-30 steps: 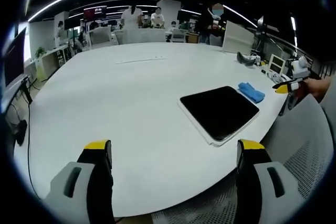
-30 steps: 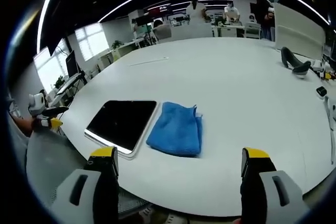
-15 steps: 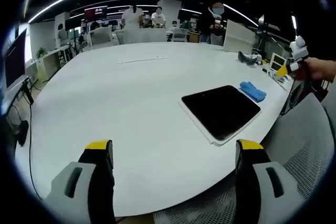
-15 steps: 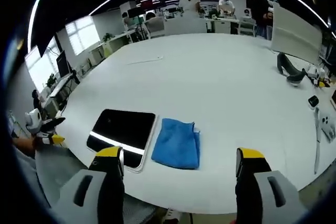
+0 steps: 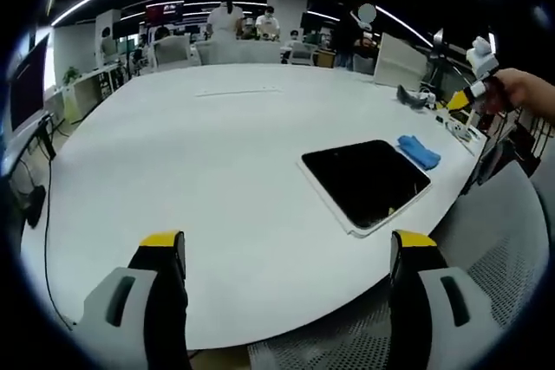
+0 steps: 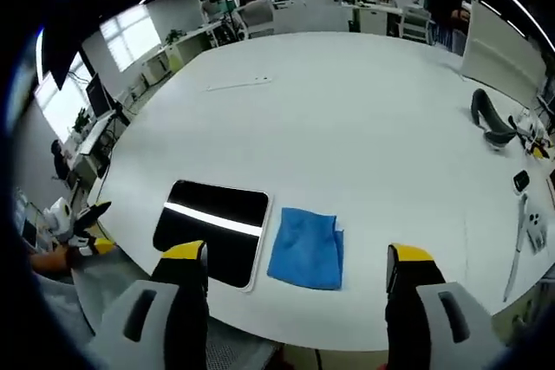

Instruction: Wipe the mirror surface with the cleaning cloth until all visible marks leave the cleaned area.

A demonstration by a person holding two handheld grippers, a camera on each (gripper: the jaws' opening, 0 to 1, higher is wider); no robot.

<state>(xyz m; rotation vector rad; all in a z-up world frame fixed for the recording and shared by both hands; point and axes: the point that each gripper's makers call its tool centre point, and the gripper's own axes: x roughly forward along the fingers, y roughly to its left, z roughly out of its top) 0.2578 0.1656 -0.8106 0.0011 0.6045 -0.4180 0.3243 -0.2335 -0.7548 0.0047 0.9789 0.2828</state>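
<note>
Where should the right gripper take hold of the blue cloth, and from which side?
The blue cleaning cloth lies flat beside the mirror, apart from it. Probably best to come straight down with the right gripper and pinch a fold at its middle; flat edges offer nothing to catch.

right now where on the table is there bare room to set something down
Bare: the wide table stretch beyond the mirror and blue cloth, and the near-left stretch in the left gripper view. Crowded: the right edge, with small items.
</note>
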